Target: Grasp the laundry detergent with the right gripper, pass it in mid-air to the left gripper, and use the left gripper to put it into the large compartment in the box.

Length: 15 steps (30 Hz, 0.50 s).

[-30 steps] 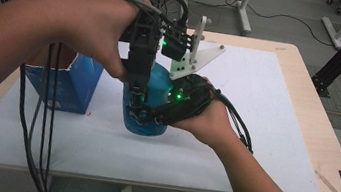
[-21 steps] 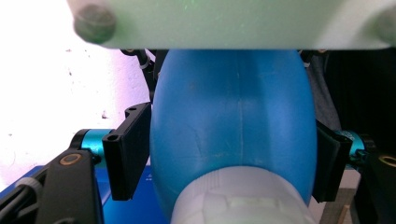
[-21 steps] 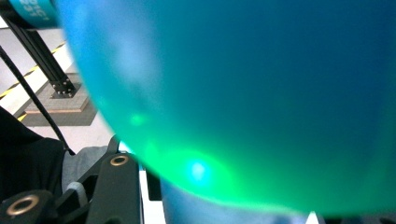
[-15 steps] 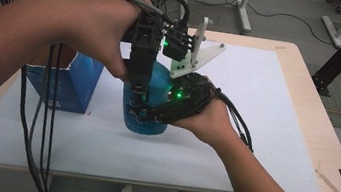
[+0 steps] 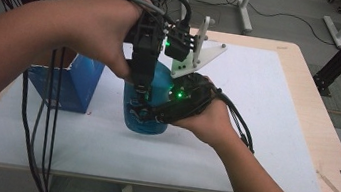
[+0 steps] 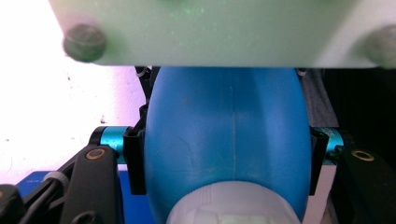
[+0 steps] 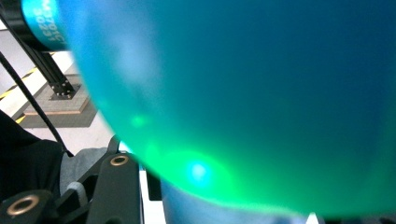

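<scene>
With the right gripper [image 5: 148, 114] clamped on the bottle [image 5: 149, 104] beside the blue box [image 5: 67, 81], the left gripper [image 5: 141, 92] has just been closing, seemingly on its white cap [image 6: 232, 207], so unscrewing comes next.

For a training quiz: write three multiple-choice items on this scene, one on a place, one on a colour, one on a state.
1. In the high view, where is the blue box relative to the blue bottle?
A) to its left
B) to its right
C) on top of it

2. What colour is the bottle's cap?
A) red
B) white
C) black

3. What is the right tool doing?
A) lying open on the table
B) gripping the box
C) shut on the bottle

Key:
1 A, the box stands left of the bottle.
2 B, the left gripper view shows a pale white cap.
3 C, its jaws clamp the bottle's side.
</scene>
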{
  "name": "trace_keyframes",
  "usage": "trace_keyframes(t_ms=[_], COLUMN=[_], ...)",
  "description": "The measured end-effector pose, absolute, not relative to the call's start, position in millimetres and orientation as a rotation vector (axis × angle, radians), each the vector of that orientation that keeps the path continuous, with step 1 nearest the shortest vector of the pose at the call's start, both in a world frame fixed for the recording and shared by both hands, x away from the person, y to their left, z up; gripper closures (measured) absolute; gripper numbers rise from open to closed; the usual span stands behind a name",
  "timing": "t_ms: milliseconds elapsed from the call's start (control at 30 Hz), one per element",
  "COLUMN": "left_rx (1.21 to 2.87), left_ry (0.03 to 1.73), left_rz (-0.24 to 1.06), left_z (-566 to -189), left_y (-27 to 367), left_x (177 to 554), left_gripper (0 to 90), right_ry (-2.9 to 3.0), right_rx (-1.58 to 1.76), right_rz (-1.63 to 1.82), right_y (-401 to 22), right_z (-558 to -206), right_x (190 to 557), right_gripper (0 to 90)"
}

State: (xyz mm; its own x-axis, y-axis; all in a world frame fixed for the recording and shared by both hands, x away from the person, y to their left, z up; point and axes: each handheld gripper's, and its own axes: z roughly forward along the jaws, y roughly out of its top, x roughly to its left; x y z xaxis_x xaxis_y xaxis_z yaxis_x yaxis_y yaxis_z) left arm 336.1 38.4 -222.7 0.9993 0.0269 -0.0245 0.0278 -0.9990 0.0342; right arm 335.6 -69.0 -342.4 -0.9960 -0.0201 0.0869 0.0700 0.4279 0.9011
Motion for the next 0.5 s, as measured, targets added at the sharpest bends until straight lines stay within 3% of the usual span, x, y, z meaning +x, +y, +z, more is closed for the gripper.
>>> trace_keyframes(t_ms=[333, 500], left_rx=[3.098, 3.09], left_ry=[0.038, 0.05], left_rz=[-0.021, -0.029], left_z=[-222, -218], left_y=[38, 41], left_x=[334, 333], left_gripper=[38.6, 38.6], right_ry=[-2.584, -2.582], right_rx=[-0.029, -0.032], right_rz=[-1.638, -1.583], right_y=[-70, -79], right_z=[-343, -347], right_x=[335, 336], right_gripper=[43.9, 26.9])
